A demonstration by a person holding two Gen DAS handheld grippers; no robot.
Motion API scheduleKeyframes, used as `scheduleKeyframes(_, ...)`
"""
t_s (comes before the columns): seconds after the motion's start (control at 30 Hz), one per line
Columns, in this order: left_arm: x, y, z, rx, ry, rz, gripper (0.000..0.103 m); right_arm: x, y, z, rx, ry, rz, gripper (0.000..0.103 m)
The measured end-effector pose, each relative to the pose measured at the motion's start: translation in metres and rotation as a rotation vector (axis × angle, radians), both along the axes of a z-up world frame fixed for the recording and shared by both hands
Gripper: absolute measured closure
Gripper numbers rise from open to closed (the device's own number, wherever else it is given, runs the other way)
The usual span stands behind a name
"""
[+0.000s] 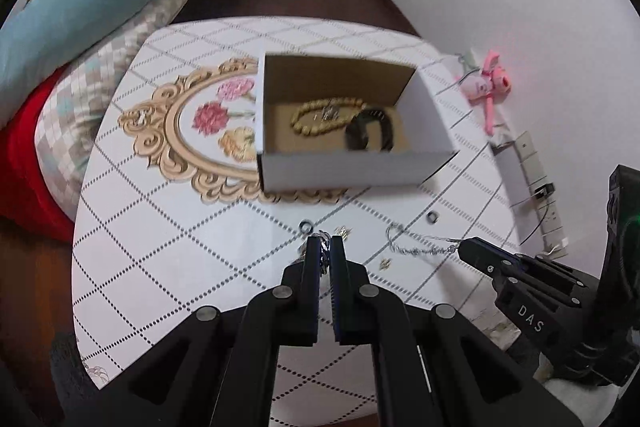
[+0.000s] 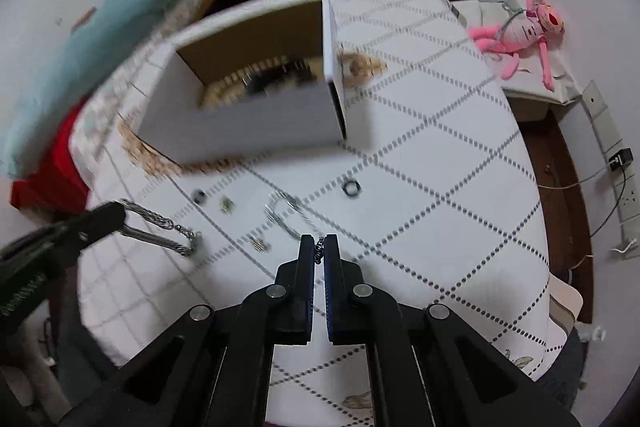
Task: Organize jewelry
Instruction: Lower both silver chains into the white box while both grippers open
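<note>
Gripping separate silver chains, the left gripper [image 1: 325,247] and right gripper [image 2: 319,247] are each clamped near the cardboard box [image 1: 340,173].

Both grippers sit low over the surface at its near edge, side by side and pointing away. The left gripper [image 1: 325,247] has its fingers [image 1: 312,259] pressed almost together, pinching a silver chain [image 1: 323,239]. The right gripper [image 2: 319,247], just to its right, likewise nips a chain link [image 2: 319,250] between nearly closed fingers [image 2: 306,255].
</note>
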State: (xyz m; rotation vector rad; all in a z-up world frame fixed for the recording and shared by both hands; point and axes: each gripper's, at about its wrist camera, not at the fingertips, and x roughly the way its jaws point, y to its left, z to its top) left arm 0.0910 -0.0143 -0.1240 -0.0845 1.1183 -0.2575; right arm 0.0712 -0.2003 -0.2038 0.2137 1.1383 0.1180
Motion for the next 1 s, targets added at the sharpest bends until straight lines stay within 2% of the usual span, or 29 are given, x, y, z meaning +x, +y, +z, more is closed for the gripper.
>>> scheduleKeyframes(0.3, 0.02, 0.002, 0.059, -0.107, -0.075, -0.012, 0.101, 0.015, -0.004, 0.073, 0.098, -0.114, 0.033, 0.099)
scheduleKeyframes(0.43, 0.04, 0.0, 0.082, -0.119, -0.12, -0.026, 0.101, 0.03, -0.007, 0.111, 0.128, -0.174, 0.054, 0.099)
scheduleKeyframes(0.57, 0.066, -0.004, 0.089, -0.091, -0.144, -0.043, 0.101, 0.056, 0.0, 0.139, 0.107, -0.214, 0.095, 0.099)
scheduleKeyframes(0.73, 0.106, -0.007, 0.067, -0.044, -0.105, -0.05, 0.101, 0.098, 0.008, 0.129, 0.052, -0.182, 0.115, 0.099)
scheduleKeyframes(1.0, 0.153, -0.007, 0.022, 0.01, 0.009, -0.04, 0.099, 0.159, 0.013, 0.077, -0.035, -0.054, 0.114, 0.099)
